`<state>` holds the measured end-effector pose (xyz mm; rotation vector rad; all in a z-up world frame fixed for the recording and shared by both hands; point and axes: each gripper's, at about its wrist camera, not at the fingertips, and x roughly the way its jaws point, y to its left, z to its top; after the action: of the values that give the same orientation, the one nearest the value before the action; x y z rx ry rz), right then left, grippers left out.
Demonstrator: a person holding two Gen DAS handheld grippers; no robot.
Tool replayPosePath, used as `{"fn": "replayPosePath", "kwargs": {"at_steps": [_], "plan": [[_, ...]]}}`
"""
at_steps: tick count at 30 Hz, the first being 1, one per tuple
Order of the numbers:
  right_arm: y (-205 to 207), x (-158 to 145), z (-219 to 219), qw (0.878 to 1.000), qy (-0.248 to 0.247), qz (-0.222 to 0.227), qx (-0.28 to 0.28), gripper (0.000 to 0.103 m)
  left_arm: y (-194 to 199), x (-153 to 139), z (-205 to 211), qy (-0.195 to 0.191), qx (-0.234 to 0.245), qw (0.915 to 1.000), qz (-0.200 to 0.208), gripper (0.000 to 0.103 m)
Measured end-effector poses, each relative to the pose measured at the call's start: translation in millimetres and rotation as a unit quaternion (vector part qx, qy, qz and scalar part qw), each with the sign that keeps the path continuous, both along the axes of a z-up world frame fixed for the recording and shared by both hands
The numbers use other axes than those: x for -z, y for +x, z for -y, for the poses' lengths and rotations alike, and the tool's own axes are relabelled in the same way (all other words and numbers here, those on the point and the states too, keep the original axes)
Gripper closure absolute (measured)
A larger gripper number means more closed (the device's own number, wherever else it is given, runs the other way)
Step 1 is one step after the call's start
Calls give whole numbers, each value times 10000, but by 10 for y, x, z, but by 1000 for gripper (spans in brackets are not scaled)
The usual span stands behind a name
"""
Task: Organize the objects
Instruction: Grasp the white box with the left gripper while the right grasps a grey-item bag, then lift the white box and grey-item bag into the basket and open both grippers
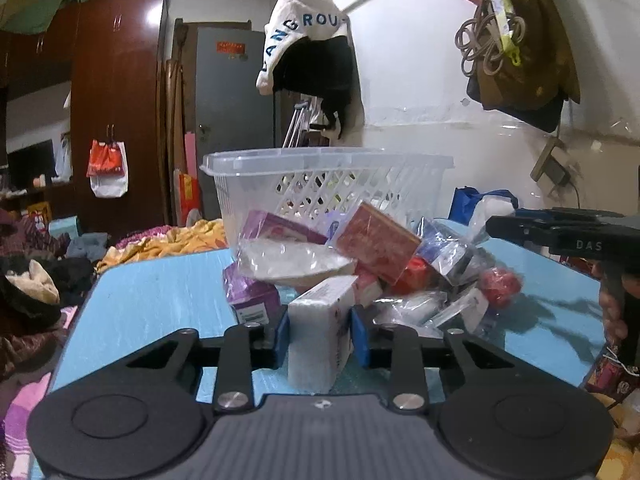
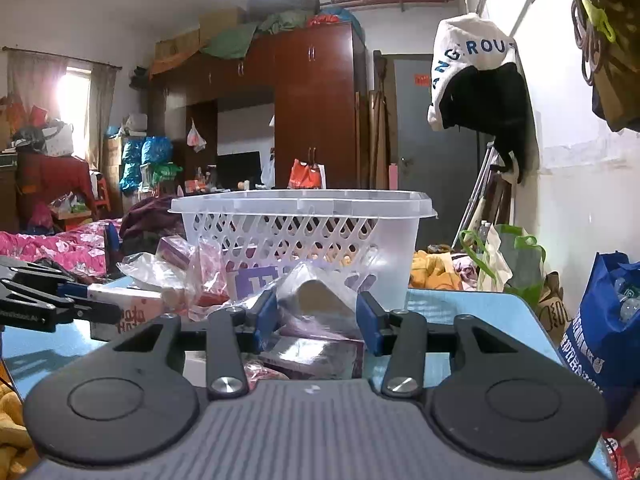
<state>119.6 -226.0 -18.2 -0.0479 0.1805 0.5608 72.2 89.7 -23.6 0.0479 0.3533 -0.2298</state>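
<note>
A clear plastic basket stands on the blue table, with a pile of boxes and plastic-wrapped packets in front of it. My left gripper is shut on a white box, its blue pads against both sides. In the right wrist view the basket is straight ahead. My right gripper is open around a clear-wrapped packet lying on purple boxes; the pads stand apart from it. The left gripper shows at the left, holding the white box.
A red ball-like item lies at the pile's right. The right gripper shows at the right edge. A blue bag stands beside the table. A bed with clothes is to the left, wardrobes behind.
</note>
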Motion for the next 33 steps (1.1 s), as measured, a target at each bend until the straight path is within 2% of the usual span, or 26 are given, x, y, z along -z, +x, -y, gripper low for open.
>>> {"fn": "replayPosePath", "kwargs": {"at_steps": [6,24,27,29,31,33], "plan": [[-26,-3,-16,10000,-30,83,-20,56,-75,-18,26,134,53,9998,104,70],[-66,-5,-23,9998,-125,132,-20,57,-198,-136,22,-12,96,9991,418,70],[-68,-4,-38,9997,-220,105,-51,56,-181,-127,18,-15,87,9992,391,70],[-61,-9,-83,9987,-496,73,-93,56,-165,-120,8,-36,84,9993,359,71],[-51,-23,-113,9980,-615,76,-94,54,-154,-113,-5,-59,74,9994,343,72],[-12,-18,-145,9973,-722,28,-103,40,-157,-116,-13,-76,75,9993,350,72]]}}
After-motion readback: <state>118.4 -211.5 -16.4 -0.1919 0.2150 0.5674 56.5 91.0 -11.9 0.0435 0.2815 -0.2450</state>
